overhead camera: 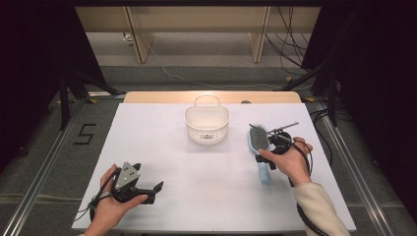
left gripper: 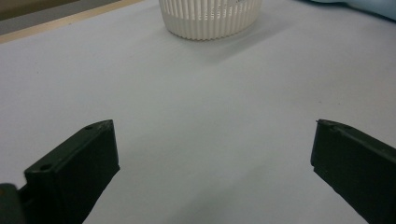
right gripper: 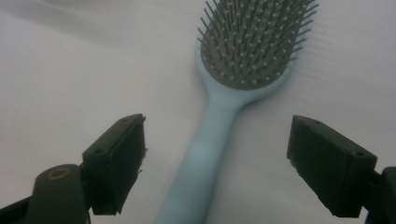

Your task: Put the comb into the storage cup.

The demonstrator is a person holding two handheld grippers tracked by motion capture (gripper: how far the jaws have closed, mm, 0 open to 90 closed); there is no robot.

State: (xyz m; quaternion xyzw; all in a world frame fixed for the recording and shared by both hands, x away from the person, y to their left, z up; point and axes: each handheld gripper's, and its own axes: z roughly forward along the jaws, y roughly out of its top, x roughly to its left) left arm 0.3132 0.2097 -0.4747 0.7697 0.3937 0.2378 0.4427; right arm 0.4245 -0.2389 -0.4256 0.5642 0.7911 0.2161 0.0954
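Note:
A light blue hairbrush lies bristles up on the right side of the white table, its handle toward the front edge. My right gripper hovers over the handle and is open. In the right gripper view the hairbrush runs up between the jaws of the right gripper, and both pads stand well off the handle. At the front left my left gripper rests open with bare table between its jaws. The left gripper faces a white basket.
The white slatted basket with a loop handle stands at the table's middle back. Beyond the table's far wooden edge are floor, cables and dark stands. Metal rails run along both sides of the table.

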